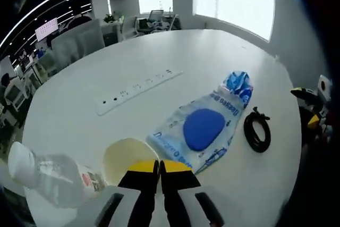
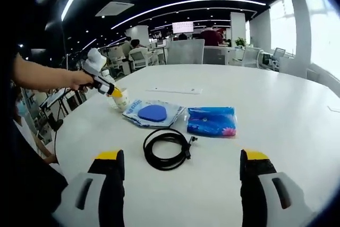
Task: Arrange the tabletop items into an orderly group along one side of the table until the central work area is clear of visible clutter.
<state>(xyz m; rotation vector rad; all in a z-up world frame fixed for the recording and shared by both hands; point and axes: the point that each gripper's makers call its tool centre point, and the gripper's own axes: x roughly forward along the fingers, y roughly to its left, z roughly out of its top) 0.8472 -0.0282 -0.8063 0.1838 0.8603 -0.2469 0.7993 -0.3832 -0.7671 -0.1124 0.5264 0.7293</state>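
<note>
Step in hand, by judgement: the left gripper [image 1: 157, 167] is moving the paper cup [image 1: 129, 157] toward the edge group. The left gripper view shows its yellow-tipped jaws drawn narrow, almost together, at the near rim of the cup; the cup wall appears pinched between them, though the contact itself is hidden by the tips. The plastic bottle [image 1: 50, 176] lies on its side just beside the cup, at the table [image 1: 223, 57] edge.

Positions relative to the cup, near to far:
- Touching or nearly touching it: the clear packet with the blue pad [image 1: 204, 127].
- Beyond the packet: the coiled black cable [image 1: 257, 130].
- Well apart, toward the table centre: the white power strip [image 1: 139, 90].

In the right gripper view, the right gripper [image 2: 180, 171] has its jaws spread wide and holds nothing. The cable [image 2: 166, 148] lies between the jaws and just ahead of them. Beyond it sit the clear packet [image 2: 153, 114] and the blue flowered pack [image 2: 211, 120], side by side. The left gripper [image 2: 116, 92] shows farther off, at the cup [image 2: 121, 101].

Next move, by judgement: set the cup upright next to the bottle and release. The right gripper can then advance onto the cable, closing across the coil, not a single loop, so it does not unwind. The power strip remains in the central area.
</note>
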